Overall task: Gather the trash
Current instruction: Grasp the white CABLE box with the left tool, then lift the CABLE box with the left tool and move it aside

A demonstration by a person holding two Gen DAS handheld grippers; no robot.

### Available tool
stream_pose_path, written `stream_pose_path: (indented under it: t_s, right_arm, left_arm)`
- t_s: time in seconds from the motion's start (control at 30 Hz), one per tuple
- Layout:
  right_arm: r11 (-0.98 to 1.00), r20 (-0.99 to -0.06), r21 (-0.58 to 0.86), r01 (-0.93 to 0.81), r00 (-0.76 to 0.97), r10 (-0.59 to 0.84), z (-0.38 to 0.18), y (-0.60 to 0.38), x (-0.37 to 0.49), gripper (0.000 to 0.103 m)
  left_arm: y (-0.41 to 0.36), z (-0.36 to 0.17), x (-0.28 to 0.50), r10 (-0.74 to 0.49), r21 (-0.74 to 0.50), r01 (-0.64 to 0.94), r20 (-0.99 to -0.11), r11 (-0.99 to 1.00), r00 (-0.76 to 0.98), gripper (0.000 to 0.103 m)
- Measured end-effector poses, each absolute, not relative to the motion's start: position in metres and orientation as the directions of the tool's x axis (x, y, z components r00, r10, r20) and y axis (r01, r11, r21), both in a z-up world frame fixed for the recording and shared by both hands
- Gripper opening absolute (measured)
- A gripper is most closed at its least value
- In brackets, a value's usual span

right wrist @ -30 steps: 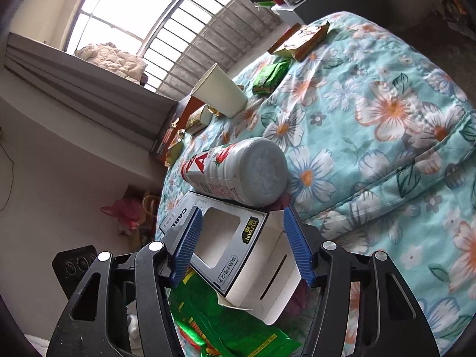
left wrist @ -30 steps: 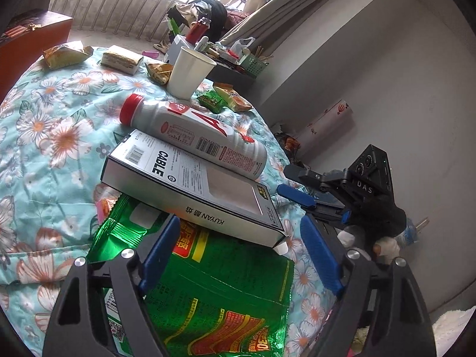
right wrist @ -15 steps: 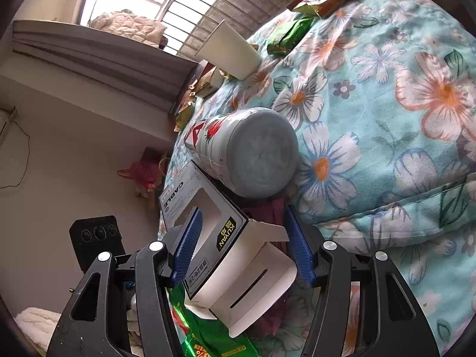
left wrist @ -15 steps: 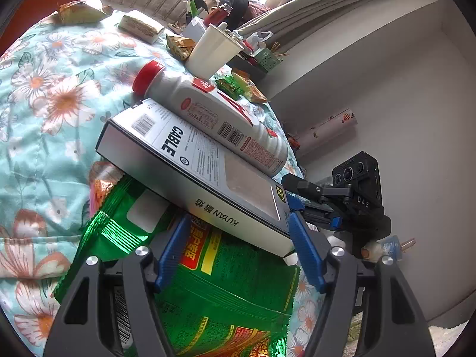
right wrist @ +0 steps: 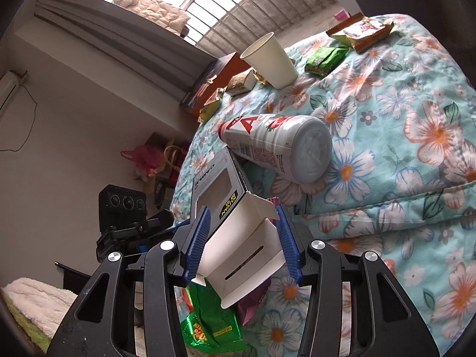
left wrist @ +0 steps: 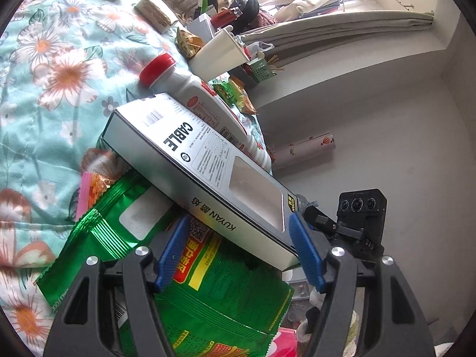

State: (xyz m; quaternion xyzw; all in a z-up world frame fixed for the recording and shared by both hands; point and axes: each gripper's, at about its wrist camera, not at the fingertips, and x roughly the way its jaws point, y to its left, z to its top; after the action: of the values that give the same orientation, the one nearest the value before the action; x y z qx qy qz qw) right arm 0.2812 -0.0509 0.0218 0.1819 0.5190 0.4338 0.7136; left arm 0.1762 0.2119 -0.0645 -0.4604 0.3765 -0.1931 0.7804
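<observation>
Much trash remains uncollected on the floral bedspread: a green snack bag, cable box, white bottle, paper cup, small wrappers. Right gripper is closing around the box's open end flaps; whether its pads press yet is unclear. Left gripper is spread over the bag and box corner. No bin visible.

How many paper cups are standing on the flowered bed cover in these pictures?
1. The white paper cup stands upright at the far part of the bed cover, beyond the lying bottle and among small wrappers. Others may be hidden outside the views.
</observation>
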Motion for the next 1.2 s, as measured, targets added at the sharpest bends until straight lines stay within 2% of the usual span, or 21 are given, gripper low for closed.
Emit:
stream_pose_path:
  t_s: [0.17,0.3,0.4,0.6,0.83,1.0,1.1,1.2]
  right_arm:
    - [0.620,-0.676,0.572,-0.536,0.120,0.727,0.030,-0.037,0.268,0.044]
    - [0.633,-0.757,0.411,-0.656,0.141,0.638,0.029,-0.021,0.248,0.044]
    - [0.630,-0.795,0.319,-0.708,0.162,0.585,0.026,-0.015,0.237,0.045]
    - [0.541,-0.738,0.390,-0.745,0.099,0.668,0.036,-0.018,0.231,0.046]
    - [0.393,-0.744,0.352,-0.849,0.001,0.668,0.042,0.018,0.181,0.046]
    - [0.304,-0.710,0.364,-0.881,-0.051,0.702,0.050,0.017,0.162,0.046]
    - [0.339,-0.648,0.435,-0.834,-0.028,0.761,0.057,-0.002,0.182,0.046]
    - [0.381,-0.560,0.561,-0.735,0.001,0.828,0.056,-0.011,0.211,0.058]
  left_arm:
    - [0.222,-0.073,0.179,-0.670,-0.908,-0.143,-0.391,0.395,0.631,0.065]
    - [0.223,-0.075,0.183,-0.635,-0.876,-0.220,-0.467,0.430,0.615,0.060]
    - [0.221,-0.075,0.183,-0.595,-0.830,-0.236,-0.533,0.505,0.601,0.049]
    - [0.221,-0.073,0.178,-0.577,-0.815,-0.234,-0.549,0.530,0.605,0.048]
    - [0.233,-0.064,0.163,-0.543,-0.773,-0.254,-0.601,0.581,0.586,0.052]
    - [0.242,-0.063,0.152,-0.529,-0.755,-0.265,-0.623,0.600,0.576,0.052]
    - [0.246,-0.065,0.151,-0.532,-0.753,-0.264,-0.626,0.603,0.571,0.052]
    - [0.249,-0.063,0.150,-0.533,-0.750,-0.262,-0.630,0.608,0.566,0.056]
